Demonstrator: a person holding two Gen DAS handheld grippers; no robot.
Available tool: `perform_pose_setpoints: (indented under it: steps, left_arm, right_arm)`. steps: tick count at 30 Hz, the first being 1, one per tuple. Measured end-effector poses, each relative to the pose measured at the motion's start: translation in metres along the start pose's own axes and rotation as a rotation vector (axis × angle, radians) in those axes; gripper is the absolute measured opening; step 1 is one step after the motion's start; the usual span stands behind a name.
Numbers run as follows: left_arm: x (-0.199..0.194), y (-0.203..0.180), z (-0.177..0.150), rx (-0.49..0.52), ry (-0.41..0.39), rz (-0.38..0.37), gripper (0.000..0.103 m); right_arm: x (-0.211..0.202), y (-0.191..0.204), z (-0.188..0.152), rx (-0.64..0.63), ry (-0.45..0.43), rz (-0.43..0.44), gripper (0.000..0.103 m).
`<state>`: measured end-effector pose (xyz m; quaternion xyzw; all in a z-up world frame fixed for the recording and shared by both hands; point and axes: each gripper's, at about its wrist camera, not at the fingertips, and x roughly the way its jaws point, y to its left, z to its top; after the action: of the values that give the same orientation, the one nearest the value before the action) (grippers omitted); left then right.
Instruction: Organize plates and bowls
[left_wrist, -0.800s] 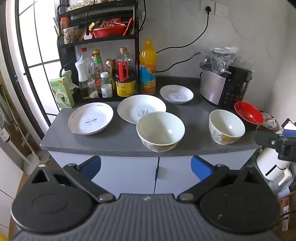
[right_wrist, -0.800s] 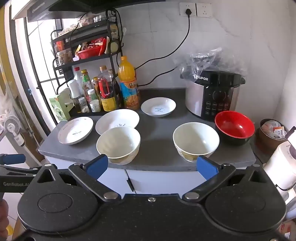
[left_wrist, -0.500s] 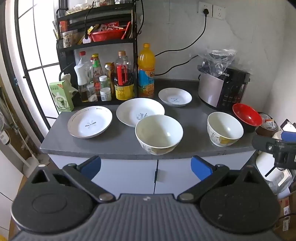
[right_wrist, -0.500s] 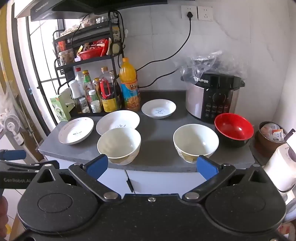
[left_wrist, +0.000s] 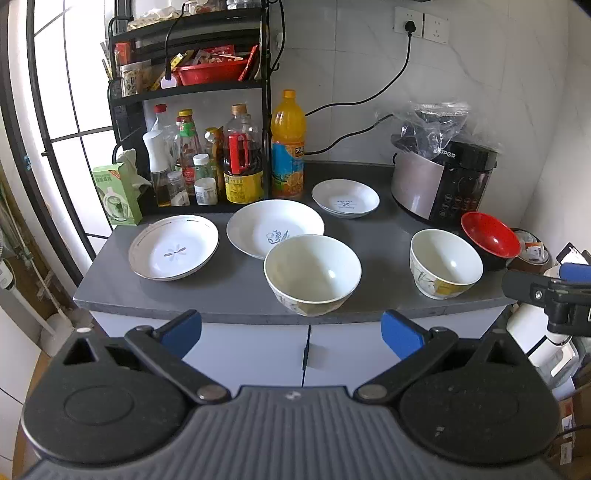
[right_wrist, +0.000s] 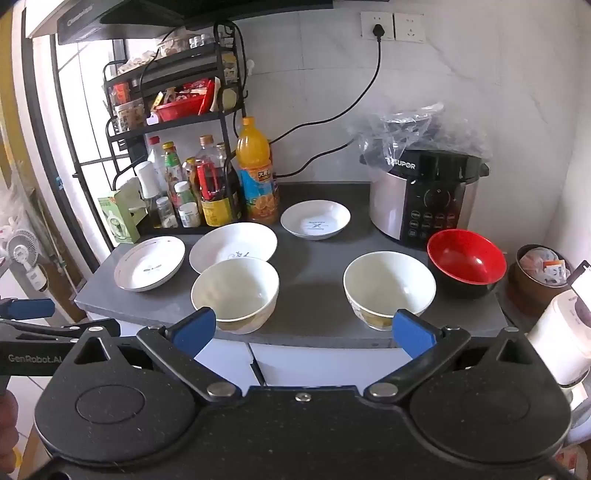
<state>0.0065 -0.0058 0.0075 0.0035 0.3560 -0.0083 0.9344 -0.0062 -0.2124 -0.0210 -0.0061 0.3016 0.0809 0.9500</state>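
Both grippers are held short of the counter (left_wrist: 236, 291), jaws spread wide and empty. In the left wrist view, the left gripper (left_wrist: 291, 330) is seen at lower centre; the large white bowl (left_wrist: 312, 273) sits just above it, with three plates (left_wrist: 173, 246) spread across the middle left. In the right wrist view, the right gripper (right_wrist: 301, 328) is framed below two white bowls, the smaller bowl (right_wrist: 389, 286) above its right finger and the red bowl (right_wrist: 466, 261) at right.
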Motion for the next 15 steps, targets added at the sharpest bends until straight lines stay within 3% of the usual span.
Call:
perform_pose_setpoints:
  steps: [15]
  left_arm:
    - [0.0029, 0.0034, 0.0058, -0.005, 0.005, 0.002, 0.103]
  right_arm:
    - [0.006, -0.0038, 0.0065, 0.027, 0.009, 0.001, 0.103]
